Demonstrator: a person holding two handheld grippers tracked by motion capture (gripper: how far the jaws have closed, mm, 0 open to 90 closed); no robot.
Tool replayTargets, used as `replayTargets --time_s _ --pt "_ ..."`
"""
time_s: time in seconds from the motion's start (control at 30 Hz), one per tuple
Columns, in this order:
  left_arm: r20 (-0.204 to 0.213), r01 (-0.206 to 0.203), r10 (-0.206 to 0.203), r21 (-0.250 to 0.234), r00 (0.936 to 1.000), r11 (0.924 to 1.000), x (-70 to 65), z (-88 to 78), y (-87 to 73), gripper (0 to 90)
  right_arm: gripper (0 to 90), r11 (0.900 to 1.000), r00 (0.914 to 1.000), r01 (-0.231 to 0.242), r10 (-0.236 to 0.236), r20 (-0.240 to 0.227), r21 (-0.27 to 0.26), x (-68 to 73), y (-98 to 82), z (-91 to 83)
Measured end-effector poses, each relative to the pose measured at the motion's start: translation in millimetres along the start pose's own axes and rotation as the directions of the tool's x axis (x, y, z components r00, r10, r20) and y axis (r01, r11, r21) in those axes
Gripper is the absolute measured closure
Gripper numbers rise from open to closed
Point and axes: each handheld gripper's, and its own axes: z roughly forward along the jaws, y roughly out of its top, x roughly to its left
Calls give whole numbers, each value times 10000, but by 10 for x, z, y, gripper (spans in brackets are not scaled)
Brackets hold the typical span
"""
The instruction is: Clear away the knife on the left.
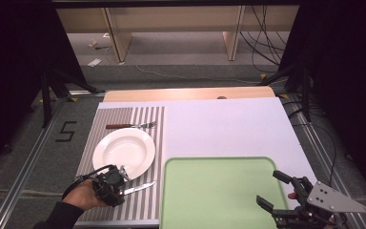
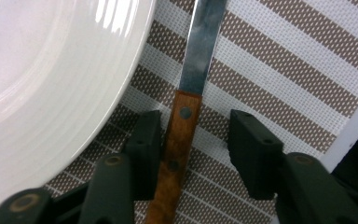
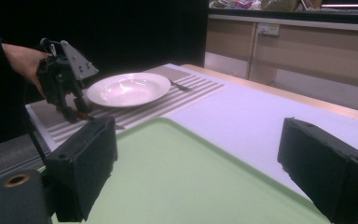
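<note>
Left gripper view has the left claw spread around the wooden handle of a knife lying on the striped mat beside the white plate; the right claw hangs wide over the green tray

From my right gripper: jaws wide apart, hovering over the green tray, nothing between them. Beyond the tray is the white table with a striped placemat. A white plate sits on the mat and a fork lies just past it. The other gripper, held in a hand, points down at the mat's near end beside the plate. I can't tell what's under it.
</note>
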Motion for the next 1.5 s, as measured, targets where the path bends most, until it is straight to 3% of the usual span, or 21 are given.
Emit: replayTargets --time_s 0.2,0.3,0.43,0.67,0.8,0.83,0.87,0.9,0.93,0.97,1.0,1.03,1.1,1.2,1.23,1.27,1.3,1.37,1.43,1.47,1.5 --pt "111 285 -289 328 9995 9991 45 3 49 750 129 10000 10000 46 -46 -9 -5 -2 2 0" --pt "21 -140 139 541 9999 9984 30 -3 74 765 131 10000 10000 35 -35 30 25 -4 0 -2" --pt "183 -29 21 452 9998 9990 37 -7 70 767 131 10000 10000 29 -29 49 16 -5 2 -6" --pt "563 467 -457 -173 9974 9988 9 -106 42 770 131 10000 10000 36 -36 27 41 -2 -1 -2" --pt "831 764 -694 -838 9941 9936 5 -208 19 770 132 10000 10000 48 -48 41 29 -3 0 -3" --pt "1189 1011 -849 -1382 9893 9852 -12 -274 19 770 132 10000 10000 39 -40 34 48 -2 -1 -1" --pt "1189 1011 -849 -1382 9893 9852 -12 -274 19 769 132 10000 10000 39 -40 34 48 -2 -1 -1" --pt "1554 1255 -944 -2044 9833 9708 -40 -332 36 770 132 10000 10000 33 -34 21 46 1 0 2" --pt "1675 1321 -947 -2286 9813 9645 -53 -348 46 769 132 10000 10000 59 -59 4 77 1 1 1" --pt "1675 1321 -947 -2286 9813 9645 -53 -348 46 769 132 9999 10000 62 -62 2 79 3 0 1" --pt "1880 1404 -931 -2571 9778 9561 -70 -363 65 769 132 9999 10000 62 -62 2 79 3 0 1" --pt "2180 1541 -878 -3091 9720 9384 -107 -386 119 769 132 10000 10000 55 -55 0 81 4 -1 0" --pt "2431 1560 -706 -3531 9674 9225 -152 -397 186 769 132 10000 10000 32 -32 13 42 2 -1 2" --pt "2832 1755 -546 -4221 9575 8894 -197 -397 308 769 132 10000 10000 65 -65 12 27 4 -1 -5" --pt "2982 1886 -577 -4320 9528 8819 -215 -404 346 769 132 10000 10000 50 -50 11 17 3 0 -7" --pt "2982 1886 -577 -4320 9528 8819 -215 -404 346 769 132 10000 10000 44 -44 13 5 1 0 -5" --pt "3046 2050 -688 -4420 9500 8733 -263 -420 431 769 132 10000 10000 49 -49 13 18 0 0 -5" --pt "3081 1962 -555 -4475 9497 8725 -299 -424 497 769 132 10000 10000 53 -53 6 7 2 0 -4" --pt "3131 2054 -584 -4611 9479 8632 -335 -425 559 769 132 10000 10000 43 -43 7 2 4 0 -4" --pt "3131 2054 -584 -4611 9479 8632 -335 -425 559 769 132 10000 10000 43 -43 7 2 4 0 -4" --pt "3184 2085 -546 -4729 9464 8561 -367 -416 612 769 132 10000 10000 44 -44 6 -1 4 1 -3"
